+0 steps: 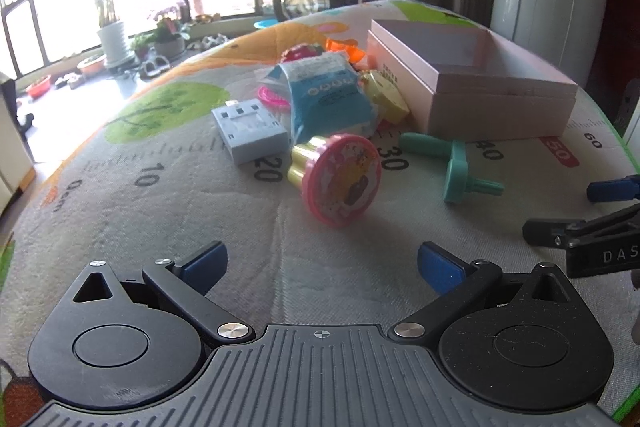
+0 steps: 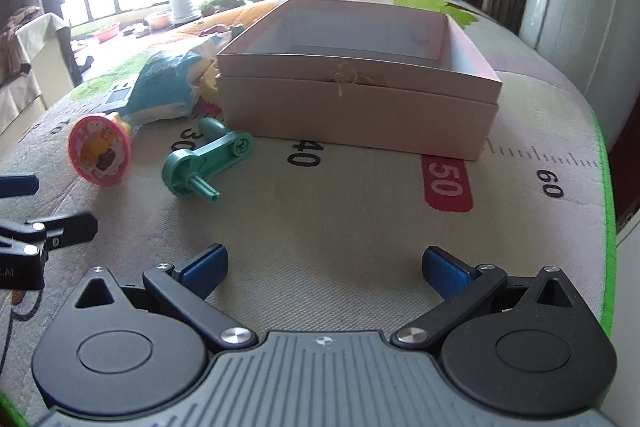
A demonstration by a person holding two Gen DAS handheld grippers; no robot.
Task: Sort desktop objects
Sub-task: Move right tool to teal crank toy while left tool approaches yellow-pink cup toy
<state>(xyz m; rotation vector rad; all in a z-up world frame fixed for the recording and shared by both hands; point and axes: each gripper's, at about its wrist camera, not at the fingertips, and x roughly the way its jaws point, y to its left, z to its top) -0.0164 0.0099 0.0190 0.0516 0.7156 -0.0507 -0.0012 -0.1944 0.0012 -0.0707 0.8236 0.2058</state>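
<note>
From the left wrist camera, the left gripper (image 1: 322, 265) hangs low over the printed mat (image 1: 120, 211), its blue pads spread wide with nothing between them. Ahead lies the unsorted clutter: a pink round-topped toy (image 1: 340, 179) on its side, a pale blue-grey block (image 1: 250, 129) to its left, a blue-and-white packet (image 1: 328, 99) behind, a green plastic crank piece (image 1: 454, 163) to the right. The open pink box (image 1: 472, 83) sits far right, apparently empty.

From the right wrist camera, the right gripper (image 2: 324, 267) is likewise fully open and holds nothing, facing the box (image 2: 360, 107). Its visible interior is bare, so sorting seems barely begun; everything remains on the mat.
</note>
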